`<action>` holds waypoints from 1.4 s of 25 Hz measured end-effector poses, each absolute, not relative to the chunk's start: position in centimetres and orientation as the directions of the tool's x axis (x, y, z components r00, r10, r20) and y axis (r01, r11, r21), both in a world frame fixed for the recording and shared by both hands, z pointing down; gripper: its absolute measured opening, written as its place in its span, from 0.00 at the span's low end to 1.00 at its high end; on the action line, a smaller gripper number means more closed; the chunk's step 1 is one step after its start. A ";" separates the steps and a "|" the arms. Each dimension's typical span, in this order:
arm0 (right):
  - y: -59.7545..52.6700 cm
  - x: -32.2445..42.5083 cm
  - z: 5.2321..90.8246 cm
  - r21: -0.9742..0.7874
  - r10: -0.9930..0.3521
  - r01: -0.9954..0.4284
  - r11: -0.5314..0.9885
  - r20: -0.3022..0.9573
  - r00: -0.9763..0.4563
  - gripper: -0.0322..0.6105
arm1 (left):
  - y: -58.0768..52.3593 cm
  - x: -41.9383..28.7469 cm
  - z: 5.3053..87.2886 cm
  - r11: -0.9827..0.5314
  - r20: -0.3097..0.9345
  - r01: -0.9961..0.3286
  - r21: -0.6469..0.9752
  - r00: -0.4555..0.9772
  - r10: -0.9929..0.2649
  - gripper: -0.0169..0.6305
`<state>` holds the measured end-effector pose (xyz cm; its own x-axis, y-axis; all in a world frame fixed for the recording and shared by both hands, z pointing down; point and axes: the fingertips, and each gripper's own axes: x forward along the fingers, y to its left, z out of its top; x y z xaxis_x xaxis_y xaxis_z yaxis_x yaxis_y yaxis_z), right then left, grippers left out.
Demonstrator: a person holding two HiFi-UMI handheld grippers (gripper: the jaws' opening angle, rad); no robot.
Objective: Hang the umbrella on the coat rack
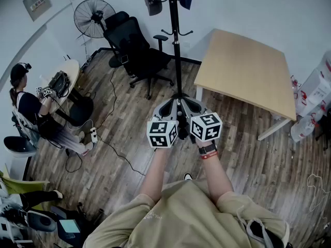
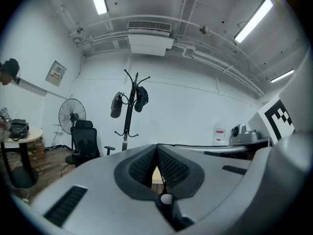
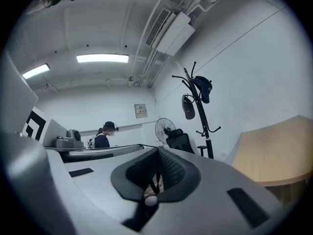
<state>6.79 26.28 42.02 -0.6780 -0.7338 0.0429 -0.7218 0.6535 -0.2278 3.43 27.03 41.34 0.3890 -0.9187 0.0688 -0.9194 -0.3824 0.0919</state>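
No umbrella shows in any view. The black coat rack (image 1: 175, 40) stands straight ahead with dark caps hanging from its top hooks. It also appears in the left gripper view as the coat rack (image 2: 129, 106) and in the right gripper view as the coat rack (image 3: 200, 114). My left gripper (image 1: 172, 107) and right gripper (image 1: 188, 106) are held side by side in front of the rack's base. In both gripper views the left gripper (image 2: 156, 147) and right gripper (image 3: 157, 152) have their jaws shut tip to tip with nothing held.
A light wooden table (image 1: 243, 71) stands right of the rack. A black office chair (image 1: 135, 48) and a floor fan (image 1: 94, 17) are to its left. A person (image 1: 26, 105) sits at a small round table far left. Water bottles (image 1: 305, 125) stand at right. A cable (image 1: 111, 143) crosses the floor.
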 end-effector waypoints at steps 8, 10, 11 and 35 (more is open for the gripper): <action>22.4 8.2 42.4 -0.208 -0.741 -0.728 0.653 0.022 -0.671 0.07 | 23.3 4.8 41.7 -0.372 0.055 -0.925 0.082 0.377 -0.925 0.06; 21.0 8.2 42.7 -0.218 -0.740 -0.726 0.652 0.022 -0.672 0.07 | 22.0 4.7 42.1 -0.367 0.061 -0.927 0.080 0.372 -0.926 0.06; 20.3 8.2 42.9 -0.217 -0.744 -0.730 0.648 0.023 -0.667 0.07 | 21.4 4.7 42.4 -0.365 0.067 -0.928 0.081 0.370 -0.927 0.06; -9.5 0.4 45.6 -0.206 -0.832 -0.828 0.521 0.092 -0.547 0.07 | -9.4 -3.1 44.8 -0.433 0.090 -0.893 0.122 0.444 -0.891 0.06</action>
